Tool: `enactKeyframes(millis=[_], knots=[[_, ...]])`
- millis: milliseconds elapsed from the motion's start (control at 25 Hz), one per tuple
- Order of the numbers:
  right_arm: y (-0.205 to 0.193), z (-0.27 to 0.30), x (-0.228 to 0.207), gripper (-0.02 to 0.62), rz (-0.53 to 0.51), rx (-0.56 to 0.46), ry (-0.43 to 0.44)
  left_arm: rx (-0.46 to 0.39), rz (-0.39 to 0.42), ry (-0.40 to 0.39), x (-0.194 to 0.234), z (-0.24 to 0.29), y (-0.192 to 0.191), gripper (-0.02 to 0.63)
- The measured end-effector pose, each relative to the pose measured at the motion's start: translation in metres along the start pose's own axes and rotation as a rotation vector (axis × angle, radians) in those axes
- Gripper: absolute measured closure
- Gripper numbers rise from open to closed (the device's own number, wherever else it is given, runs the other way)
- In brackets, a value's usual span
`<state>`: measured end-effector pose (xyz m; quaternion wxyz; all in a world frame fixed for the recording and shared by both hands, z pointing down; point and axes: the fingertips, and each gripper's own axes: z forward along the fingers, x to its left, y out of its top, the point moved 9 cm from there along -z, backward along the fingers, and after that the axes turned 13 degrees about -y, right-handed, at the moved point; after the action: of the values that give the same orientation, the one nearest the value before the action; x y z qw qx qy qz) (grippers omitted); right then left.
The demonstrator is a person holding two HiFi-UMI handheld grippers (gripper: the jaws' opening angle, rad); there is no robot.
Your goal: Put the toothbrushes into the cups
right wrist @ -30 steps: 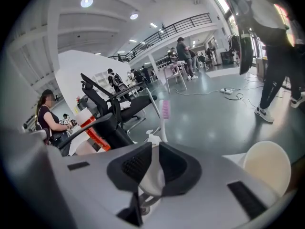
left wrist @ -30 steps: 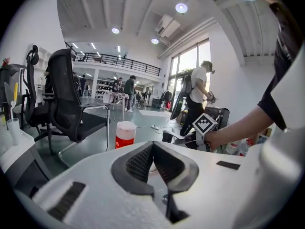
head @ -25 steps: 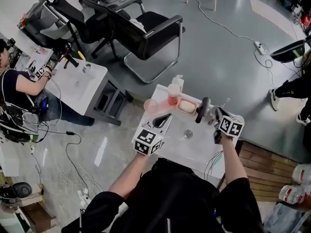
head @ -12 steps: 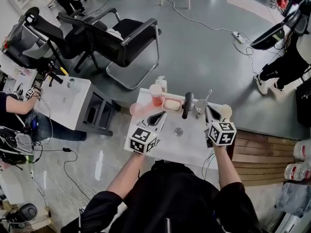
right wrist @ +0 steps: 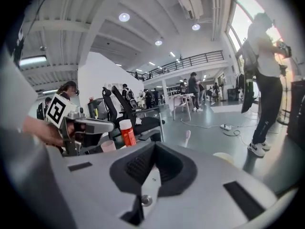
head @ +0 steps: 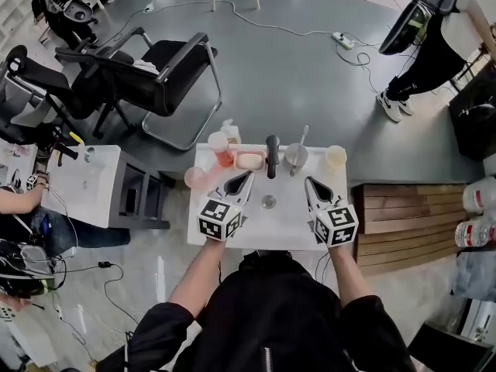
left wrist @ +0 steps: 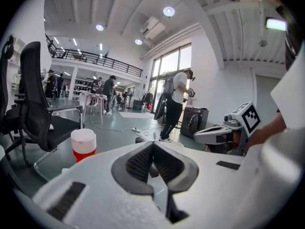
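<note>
Head view: left gripper (head: 243, 179) and right gripper (head: 310, 184) both hover over the near half of the white bench (head: 271, 227), pointing away at the row of things along the far edge. One toothbrush (head: 302, 137) stands in the grey cup (head: 294, 159), long axis near upright, leaning away. It's dead ahead and slightly inboard of the right gripper, so the right is the nearer hand. Cream cup (head: 335, 156) ahead-right of it looks empty, as does the pink cup (head: 194, 178) left of the left gripper. Can't spot any loose toothbrush on the bench. Left gripper view: jaws together, nothing between them, red cup (left wrist: 83, 146) ahead-left. Right gripper view: jaws closed on nothing, toothbrush head poking up just beyond the tips, cream cup off to the right. My read: next grab depends on finding another brush; none in frame.
</note>
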<state>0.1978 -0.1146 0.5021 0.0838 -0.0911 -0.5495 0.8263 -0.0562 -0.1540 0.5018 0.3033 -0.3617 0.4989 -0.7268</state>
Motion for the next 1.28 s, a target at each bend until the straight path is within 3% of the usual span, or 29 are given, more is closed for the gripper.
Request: enactKeyframes(millis=[200, 400, 680, 880, 1040, 1160, 1280], knots=[[-0.007, -0.015, -0.003, 0.591, 0.018, -0.005, -0.042, 0.011, 0.0, -0.023, -0.009, 0.005, -0.004, 0.604], [-0.024, -0.027, -0.035, 0.591, 0.1, 0.042, -0.13, 0.019, 0.007, -0.045, -0.013, 0.01, -0.003, 0.604], [-0.077, -0.047, -0.076, 0.591, 0.209, 0.136, -0.257, 0.031, 0.001, -0.068, -0.021, 0.013, -0.007, 0.604], [-0.127, -0.054, -0.09, 0.59, 0.264, 0.266, -0.342, 0.036, 0.0, -0.072, -0.02, 0.011, -0.007, 0.604], [-0.157, -0.054, -0.094, 0.585, 0.288, 0.38, -0.362, 0.046, -0.007, -0.064, -0.017, 0.005, -0.009, 0.604], [-0.174, -0.051, -0.098, 0.514, 0.318, 0.464, -0.37, 0.053, -0.016, -0.056, -0.016, 0.001, -0.011, 0.604], [-0.186, -0.042, -0.104, 0.492, 0.328, 0.578, -0.369, 0.057, -0.023, -0.046, -0.015, -0.002, -0.013, 0.604]])
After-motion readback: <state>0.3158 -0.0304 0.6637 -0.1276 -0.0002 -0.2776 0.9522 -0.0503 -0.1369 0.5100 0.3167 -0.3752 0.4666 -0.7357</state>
